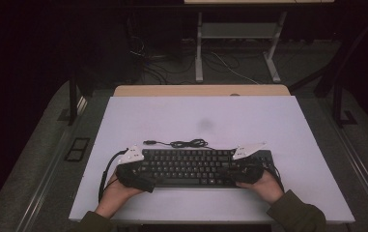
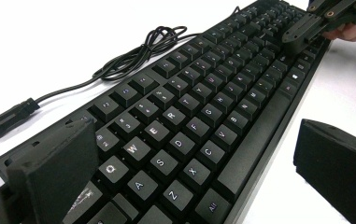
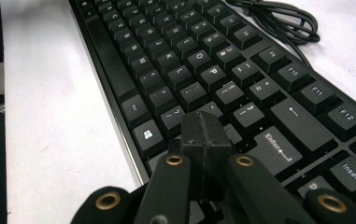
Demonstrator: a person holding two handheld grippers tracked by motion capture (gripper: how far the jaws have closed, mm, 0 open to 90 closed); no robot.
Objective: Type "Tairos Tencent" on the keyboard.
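Observation:
A black keyboard (image 1: 196,166) lies near the front of the white table, its cable (image 1: 181,143) coiled just behind it. My left gripper (image 1: 135,171) is at the keyboard's left end. In the left gripper view it (image 2: 194,172) stands open, one jaw over the top-left corner and the other on the table before the front edge, with the keyboard (image 2: 189,116) between them. My right gripper (image 1: 237,170) is over the right part of the keys. In the right gripper view it (image 3: 203,135) is shut on nothing, tips just above or on the keys (image 3: 241,93) near Enter.
The cable's USB plug (image 2: 7,119) lies loose on the white table top (image 1: 201,116). A wooden edge (image 1: 201,90) borders the far side. Beyond it, a desk frame (image 1: 239,43) and floor cables sit in the dark.

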